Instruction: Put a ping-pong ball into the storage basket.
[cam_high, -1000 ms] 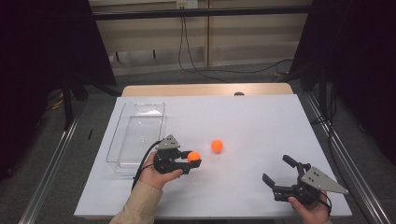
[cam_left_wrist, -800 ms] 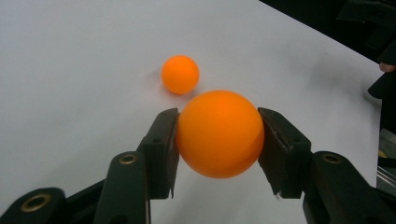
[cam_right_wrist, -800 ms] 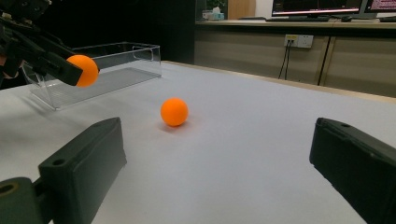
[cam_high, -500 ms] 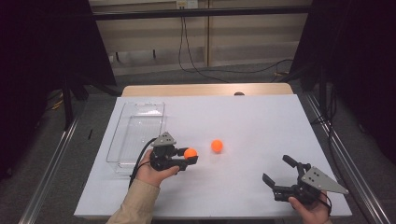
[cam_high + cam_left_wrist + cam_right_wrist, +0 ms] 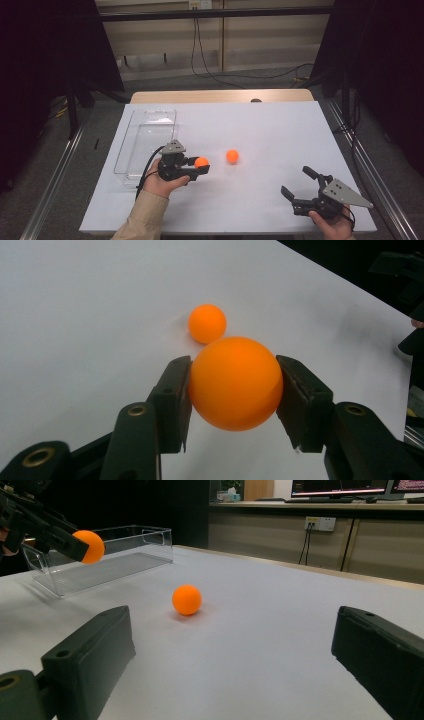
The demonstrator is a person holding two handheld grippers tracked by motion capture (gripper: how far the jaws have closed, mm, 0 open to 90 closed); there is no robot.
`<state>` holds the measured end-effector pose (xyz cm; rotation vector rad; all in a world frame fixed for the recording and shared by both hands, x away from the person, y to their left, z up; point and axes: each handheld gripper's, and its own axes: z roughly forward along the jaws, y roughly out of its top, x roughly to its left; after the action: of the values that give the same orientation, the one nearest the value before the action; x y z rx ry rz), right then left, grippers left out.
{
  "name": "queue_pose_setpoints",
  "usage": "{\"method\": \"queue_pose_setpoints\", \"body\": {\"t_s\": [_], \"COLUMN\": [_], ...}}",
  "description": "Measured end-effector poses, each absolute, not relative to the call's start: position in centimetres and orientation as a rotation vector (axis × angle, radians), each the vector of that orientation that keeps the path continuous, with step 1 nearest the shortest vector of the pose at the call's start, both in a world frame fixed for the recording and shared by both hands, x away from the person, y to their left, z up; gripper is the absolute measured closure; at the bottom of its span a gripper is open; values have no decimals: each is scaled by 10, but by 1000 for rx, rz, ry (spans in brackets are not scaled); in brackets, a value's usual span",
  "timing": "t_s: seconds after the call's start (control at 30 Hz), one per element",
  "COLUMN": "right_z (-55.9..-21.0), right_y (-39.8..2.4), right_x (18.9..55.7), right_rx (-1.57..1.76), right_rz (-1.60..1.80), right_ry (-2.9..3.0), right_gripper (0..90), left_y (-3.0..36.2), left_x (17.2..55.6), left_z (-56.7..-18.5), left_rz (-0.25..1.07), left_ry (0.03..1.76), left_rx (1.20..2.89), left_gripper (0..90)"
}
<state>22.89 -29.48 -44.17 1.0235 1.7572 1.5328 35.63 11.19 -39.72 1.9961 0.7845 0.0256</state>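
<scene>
Matte white table; L tongs pinch smooth orange ball.

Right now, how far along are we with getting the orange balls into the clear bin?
Nothing is in the clear bin yet. In hand: the left gripper is shut on one orange ball, lifted off the table beside the bin. Left to do: drop that ball in, then fetch the second orange ball, which lies on the table. The right gripper rests open and holds nothing.

A clear plastic bin sits on the white table, left side.
</scene>
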Motion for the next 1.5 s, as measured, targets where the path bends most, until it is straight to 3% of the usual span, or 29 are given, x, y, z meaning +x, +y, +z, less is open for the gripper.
{"method": "queue_pose_setpoints", "body": {"t_s": [1.5], "right_z": [-442], "right_y": [-295], "right_x": [229], "right_rx": [1024], "right_rz": [1534], "right_ry": [1757], "right_gripper": [27], "left_y": [127], "left_x": [366], "left_z": [-383], "left_rz": [50], "left_ry": [860], "left_rx": [1980], "left_gripper": [510]}}
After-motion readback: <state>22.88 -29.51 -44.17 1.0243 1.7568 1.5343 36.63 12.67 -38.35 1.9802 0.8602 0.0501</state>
